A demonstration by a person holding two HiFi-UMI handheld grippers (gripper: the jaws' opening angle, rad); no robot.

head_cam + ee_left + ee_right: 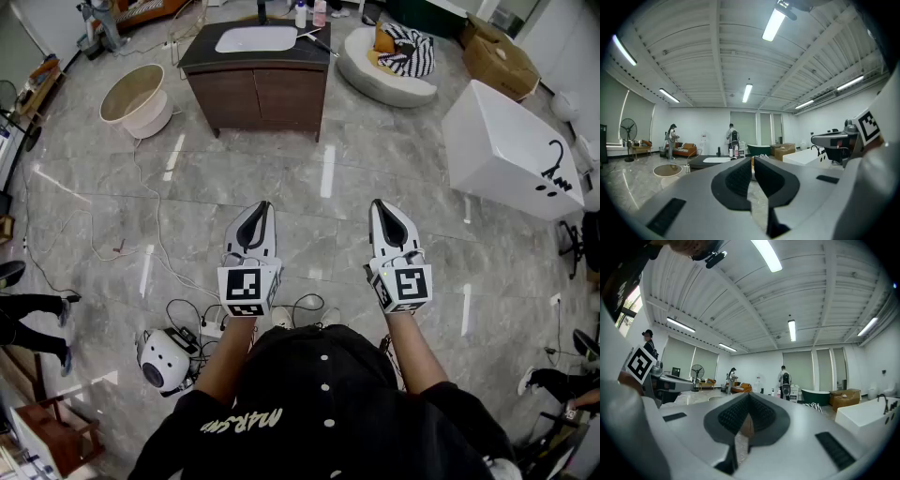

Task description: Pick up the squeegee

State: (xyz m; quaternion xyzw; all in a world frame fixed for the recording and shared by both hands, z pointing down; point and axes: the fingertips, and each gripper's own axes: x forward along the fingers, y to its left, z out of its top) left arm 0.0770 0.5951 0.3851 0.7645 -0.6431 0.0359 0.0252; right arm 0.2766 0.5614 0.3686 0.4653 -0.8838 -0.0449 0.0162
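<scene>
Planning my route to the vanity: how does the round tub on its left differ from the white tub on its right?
Shape: the round tub is bowl-like; the white tub is long and straight-sided.
Colour: the round tub is beige inside, the white tub white all over.
Fittings: the white tub carries a black tap; the round tub shows none.
Both stand on the grey floor.

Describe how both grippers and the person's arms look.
The left gripper and right gripper match: pale grey tapered shells, black ribbed pads, each with a cube of black-and-white square markers at the rear. The person wears a black top with white buttons.
</scene>
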